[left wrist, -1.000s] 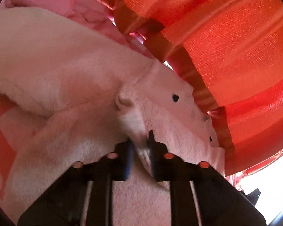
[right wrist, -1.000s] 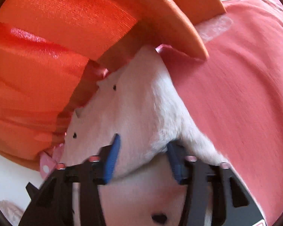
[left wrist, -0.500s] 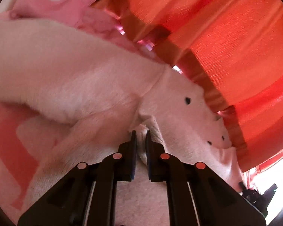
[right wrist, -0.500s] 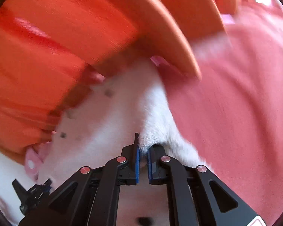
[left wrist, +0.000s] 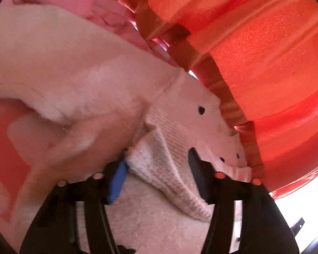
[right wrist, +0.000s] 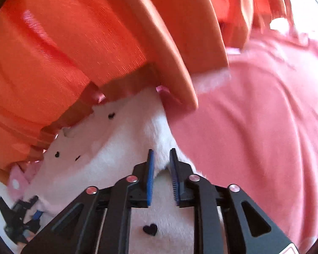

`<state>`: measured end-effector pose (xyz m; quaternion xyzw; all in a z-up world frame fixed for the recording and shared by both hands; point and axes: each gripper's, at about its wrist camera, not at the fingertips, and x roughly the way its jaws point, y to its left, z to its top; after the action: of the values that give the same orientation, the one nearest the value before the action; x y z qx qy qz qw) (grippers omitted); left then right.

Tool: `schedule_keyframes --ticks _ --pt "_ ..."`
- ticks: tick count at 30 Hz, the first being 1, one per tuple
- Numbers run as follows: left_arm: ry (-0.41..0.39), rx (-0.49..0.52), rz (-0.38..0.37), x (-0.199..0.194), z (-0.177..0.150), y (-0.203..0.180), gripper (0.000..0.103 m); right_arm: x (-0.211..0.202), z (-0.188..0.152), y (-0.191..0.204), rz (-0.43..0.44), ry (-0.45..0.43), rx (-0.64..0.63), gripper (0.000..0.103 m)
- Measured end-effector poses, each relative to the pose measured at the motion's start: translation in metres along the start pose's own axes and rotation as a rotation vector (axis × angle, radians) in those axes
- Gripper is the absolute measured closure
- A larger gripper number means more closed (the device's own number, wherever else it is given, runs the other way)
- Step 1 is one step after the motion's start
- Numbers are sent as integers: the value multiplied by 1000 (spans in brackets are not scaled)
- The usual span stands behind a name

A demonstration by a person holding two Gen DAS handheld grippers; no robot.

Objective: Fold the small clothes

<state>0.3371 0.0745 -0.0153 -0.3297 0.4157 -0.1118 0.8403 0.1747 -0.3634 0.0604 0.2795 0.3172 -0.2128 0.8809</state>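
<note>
We see the left hand-held gripper (left wrist: 159, 165) angled low over the pale fleece garment (left wrist: 78, 80), its jaws spread wide, a ribbed cuff (left wrist: 165, 169) lying loose between them. The right hand-held gripper (right wrist: 161, 165) has its jaws narrowly parted around a ridge of the same garment, with fleece between the blue pads (right wrist: 150, 177). Beyond both hang orange curtains (right wrist: 63, 48); right of the right one lies a coral sheet (right wrist: 254, 127).

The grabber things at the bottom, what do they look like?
Both are black plastic. The left gripper and the right gripper each have two flat fingers lined with ridged blue pads, round silvery-pink screws along the top, and triangular cut-outs in the frame. No cables or sleeves show.
</note>
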Motion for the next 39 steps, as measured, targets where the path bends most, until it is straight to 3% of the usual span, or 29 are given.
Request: schedule_keyframes --ticks 2,4,5,9,10,11,12,13,15,16,17,18,20,21,23,25,27,30,32,33,35,36,38,39 --pt "-4 42 18 2 -1 -5 50 13 4 3 35 15 -15 73" --pt "-5 58 10 3 0 -6 78 35 8 14 60 34 -53 73" --pt "4 50 -15 3 2 -4 96 46 9 19 63 49 -77 73" --pt "-40 55 -49 -7 8 -5 96 74 28 31 5 19 -146 72" --pt "-44 63 -53 -8 8 -6 96 79 36 30 -7 6 -134 63" --pt "-45 71 -54 -8 9 -8 96 82 41 28 -19 0 -116 44" --pt "-46 79 -49 -8 9 -9 96 92 46 25 -41 6 -94 37" --pt "-44 94 -41 -6 8 -11 96 105 46 25 -59 41 -95 37" --pt "-48 121 -24 -4 7 -15 96 131 43 26 -97 127 -137 69" --pt "-58 139 -20 -6 7 -19 96 129 44 28 -104 94 -162 86" --pt "-78 156 -23 -10 7 -23 96 121 47 29 -60 70 -162 91" --pt "-93 167 -27 -14 8 -26 96 107 53 23 18 24 -121 92" --pt "-135 197 -39 -23 11 -34 96 93 59 10 58 -37 -70 92" --pt "-134 211 -15 -21 11 -35 96 99 59 0 24 -30 -50 92" --pt "-87 228 36 -6 6 -30 96 131 51 -11 -46 101 -66 92" --pt "-5 193 90 19 -4 -13 96 117 58 -8 -39 85 -73 91" --pt "-19 158 57 12 1 -12 96 89 61 0 -8 38 -94 90" --pt "-19 174 77 10 0 -14 96 51 49 9 39 -5 -159 90" --pt "-13 152 74 11 -2 -10 96 61 31 10 9 107 -214 90" --pt "-8 145 75 10 -1 -11 95 76 15 5 -55 192 -242 90" --pt "-7 138 76 7 -2 -12 93 70 0 2 -92 133 -274 95" --pt "-8 126 81 1 -2 -13 93 62 -1 9 -138 154 -311 94" --pt "-36 100 67 -11 0 -11 91 31 -1 20 -100 123 -294 90" --pt "-72 72 66 -26 5 -8 82 5 -4 27 -39 83 -269 89"
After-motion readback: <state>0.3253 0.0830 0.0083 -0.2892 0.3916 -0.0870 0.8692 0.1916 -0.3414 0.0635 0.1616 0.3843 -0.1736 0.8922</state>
